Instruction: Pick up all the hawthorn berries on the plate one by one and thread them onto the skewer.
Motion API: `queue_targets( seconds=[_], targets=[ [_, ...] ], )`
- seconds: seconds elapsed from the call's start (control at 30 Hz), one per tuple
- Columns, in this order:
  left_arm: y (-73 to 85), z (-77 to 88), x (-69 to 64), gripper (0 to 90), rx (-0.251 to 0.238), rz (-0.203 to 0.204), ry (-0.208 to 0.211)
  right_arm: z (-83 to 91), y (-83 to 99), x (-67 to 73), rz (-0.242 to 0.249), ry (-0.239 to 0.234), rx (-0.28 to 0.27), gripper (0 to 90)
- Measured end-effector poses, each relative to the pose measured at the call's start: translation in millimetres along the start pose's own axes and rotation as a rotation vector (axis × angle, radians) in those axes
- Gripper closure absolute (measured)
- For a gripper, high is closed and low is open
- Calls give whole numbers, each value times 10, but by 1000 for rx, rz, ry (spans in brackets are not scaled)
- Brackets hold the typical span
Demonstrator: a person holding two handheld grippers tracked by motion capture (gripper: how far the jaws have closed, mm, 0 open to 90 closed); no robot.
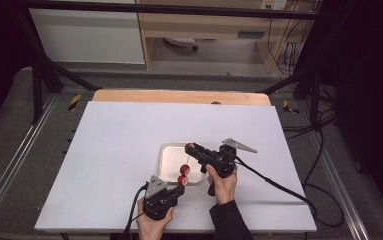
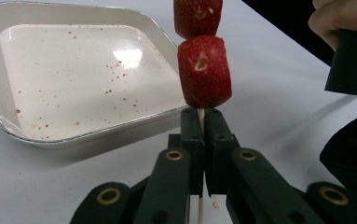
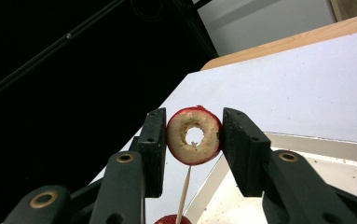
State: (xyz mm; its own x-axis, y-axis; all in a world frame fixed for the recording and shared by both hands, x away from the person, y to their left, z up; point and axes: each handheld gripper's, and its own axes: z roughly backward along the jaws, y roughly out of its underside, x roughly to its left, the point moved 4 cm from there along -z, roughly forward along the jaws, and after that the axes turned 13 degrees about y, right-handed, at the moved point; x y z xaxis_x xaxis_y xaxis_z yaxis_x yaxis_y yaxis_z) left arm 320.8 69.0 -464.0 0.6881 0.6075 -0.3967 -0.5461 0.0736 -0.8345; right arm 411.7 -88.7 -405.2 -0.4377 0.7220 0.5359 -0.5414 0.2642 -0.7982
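A: Looking past both grippers, what is under and around them?

B: A white table top (image 1: 119, 150) with a bare wooden strip (image 1: 179, 96) along its far edge, black frame bars around it, grey floor, and a pale cabinet (image 1: 204, 25) beyond. A cream tray (image 2: 41, 135) speckled with red crumbs lies just ahead of the left gripper (image 1: 178, 188).

A: And that gripper's jaws?

B: Pressed together on a thin wooden skewer (image 2: 200, 116). The stick runs straight out from between the jaws, along the gripper's own line, and its far end points away and upward towards the right gripper (image 1: 193, 148). Two red fruit pieces (image 2: 204, 70) are threaded on it just beyond the jaw tips, one touching the next.

A: The right one?

B: Its jaws are clamped on a cored fruit slice (image 3: 194, 135), one pad on each side of the red rim. The slice's hole faces back along the gripper. In the right gripper view the skewer tip (image 3: 184, 191) sits just below the slice; whether it touches, I cannot tell.
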Motion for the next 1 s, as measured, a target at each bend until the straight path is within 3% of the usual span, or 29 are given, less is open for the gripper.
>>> queue_targets(
  seconds=[0.23, 0.7, 0.9, 1.0],
  targets=[
    [-5, 5, 9, 880, -7, 3, -3, 3, -3, 5, -5, -7, -1, 620],
    [-6, -31, 6, 881, -51, 56, -7, -23, 91, 34, -36, -14, 5, 621],
    [-3, -40, 5, 882, -62, 64, 9, -7, 95, 38, -18, -15, 6, 621],
    [-47, 3, 8, 881, -88, 64, 11, -15, 139, 25, 13, -13, 48, 622]
  ],
)
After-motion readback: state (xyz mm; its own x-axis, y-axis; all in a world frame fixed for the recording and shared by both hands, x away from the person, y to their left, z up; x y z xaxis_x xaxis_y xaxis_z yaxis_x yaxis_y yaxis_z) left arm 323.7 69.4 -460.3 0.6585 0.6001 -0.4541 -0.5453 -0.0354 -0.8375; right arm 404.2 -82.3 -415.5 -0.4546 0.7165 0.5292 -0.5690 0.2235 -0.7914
